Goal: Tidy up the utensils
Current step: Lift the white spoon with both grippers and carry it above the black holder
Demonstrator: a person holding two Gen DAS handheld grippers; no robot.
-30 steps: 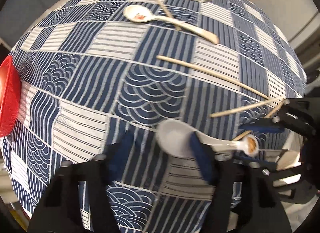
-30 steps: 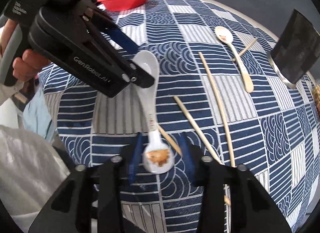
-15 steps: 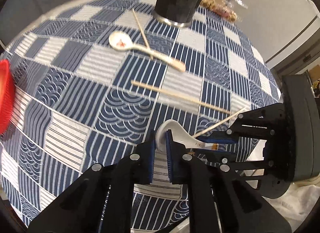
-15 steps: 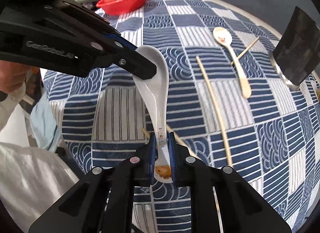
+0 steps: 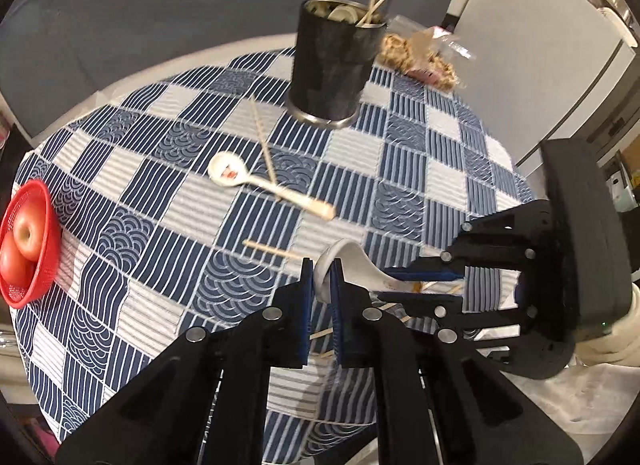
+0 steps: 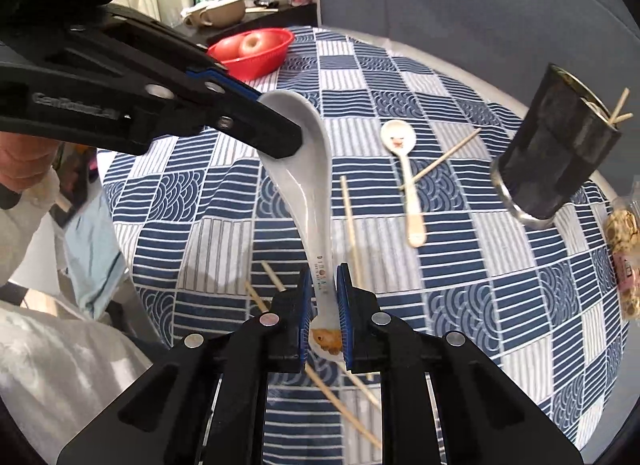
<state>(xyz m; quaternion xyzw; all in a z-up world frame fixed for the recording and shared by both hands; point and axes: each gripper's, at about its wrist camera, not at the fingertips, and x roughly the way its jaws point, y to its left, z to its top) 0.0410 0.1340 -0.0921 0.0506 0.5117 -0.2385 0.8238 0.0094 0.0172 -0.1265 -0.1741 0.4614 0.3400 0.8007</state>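
Change vs a second ago: the white ceramic soup spoon is off the desk and in the air, carried by both grippers. A second ago it lay flat on the checked cloth with both sets of jaws wide around it. Now the left gripper has its jaws narrow, pinched on the bowl rim; the right gripper has its jaws narrow on the handle end, just above the orange print.

Read: pick is done, two-point hold. Next is probably transport to the dark utensil cup, which already holds chopsticks and something pale. One gripper will likely have to let go before insertion.

Still loose on the desk: second spoon with a chopstick lying across its handle, another chopstick and more sticks below the right gripper.

Room: the path to the cup passes over those utensils, so keep height. The cup sits near the far desk edge, with a snack bag just beside it. The red basket of apples is at the left edge, well apart. Glazed ceramic held on a thin rim: slip risk.
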